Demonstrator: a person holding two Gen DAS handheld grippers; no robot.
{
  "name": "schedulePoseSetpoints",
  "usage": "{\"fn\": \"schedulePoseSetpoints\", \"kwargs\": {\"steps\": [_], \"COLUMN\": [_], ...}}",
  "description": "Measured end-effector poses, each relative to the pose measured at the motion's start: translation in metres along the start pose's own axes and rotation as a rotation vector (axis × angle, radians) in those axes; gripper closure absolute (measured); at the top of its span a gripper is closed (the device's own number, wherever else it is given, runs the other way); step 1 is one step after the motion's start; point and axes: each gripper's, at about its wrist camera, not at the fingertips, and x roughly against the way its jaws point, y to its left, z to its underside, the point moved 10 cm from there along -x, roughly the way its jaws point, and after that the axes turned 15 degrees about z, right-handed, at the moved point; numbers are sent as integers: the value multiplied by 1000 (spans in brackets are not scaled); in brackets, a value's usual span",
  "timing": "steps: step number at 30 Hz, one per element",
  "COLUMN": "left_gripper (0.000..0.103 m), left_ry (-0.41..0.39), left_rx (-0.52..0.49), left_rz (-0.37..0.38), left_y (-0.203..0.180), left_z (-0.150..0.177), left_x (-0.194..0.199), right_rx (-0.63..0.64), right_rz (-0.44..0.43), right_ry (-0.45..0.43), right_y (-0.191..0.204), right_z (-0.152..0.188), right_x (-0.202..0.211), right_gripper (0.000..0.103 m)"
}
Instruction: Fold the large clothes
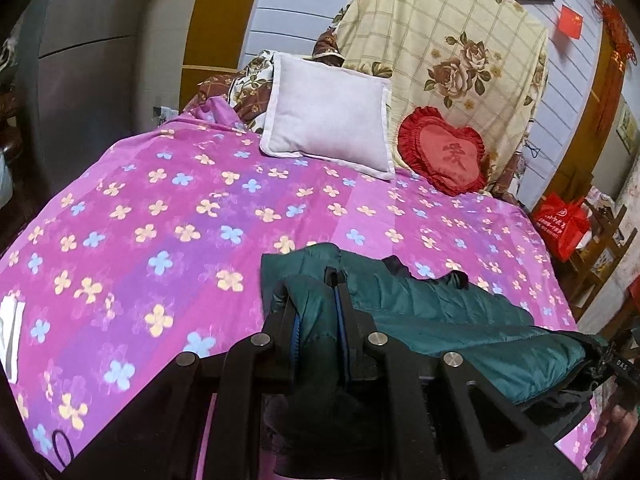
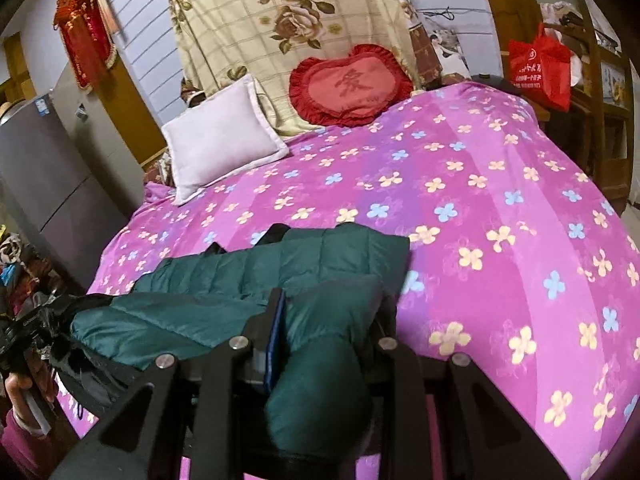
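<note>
Left wrist view: left gripper [image 1: 316,300] jaws clamped on a fold of dark green quilted puffer jacket [image 1: 440,312], stretched across the near edge of the pink flower-print bedspread [image 1: 160,220].

Right wrist view: right gripper [image 2: 332,312] jaws pinching the jacket's [image 2: 240,276] other end; white pillow [image 2: 220,136] and red heart-shaped cushion [image 2: 352,84] well beyond.

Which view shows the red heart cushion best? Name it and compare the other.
The right wrist view: the red heart cushion sits near the centre, its whole ruffled outline and middle character visible. The left wrist view shows it smaller, off to the right, partly behind the white pillow.
</note>
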Motion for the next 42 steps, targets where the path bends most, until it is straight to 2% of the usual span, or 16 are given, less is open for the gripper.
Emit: {"fn": "schedulePoseSetpoints", "kwargs": {"steps": [14,22,29,34,36,38,40,42], "left_gripper": [80,80,76,75,75,75,75,74], "left_ry": [23,22,101,132,139,143,143,145], "left_rx": [14,19,75,63,55,49,52,60], "left_rz": [-19,-58,-109,-143,-147,-149,-152,-149], "left_y": [12,24,48,53,52,51,53,53], "left_z": [-6,-9,6,13,14,14,14,15], "left_x": [-37,-66,-112,-131,-135,-138,-139,-139], "right_rx": [-15,-47,-57,-106,-126,-157,-153,-143], "right_rz": [11,32,94,62,28,-11,-9,5], "right_ry": [39,52,120,116,90,60,45,-8], "right_y": [-2,-1,-1,-1,-1,-2,-2,-3], "right_z": [-8,-18,-11,-13,-16,-21,-23,-27], "right_x": [-39,-69,-121,-129,-119,-103,-88,-63], "right_gripper": [76,76,75,65,45,33,29,29]}}
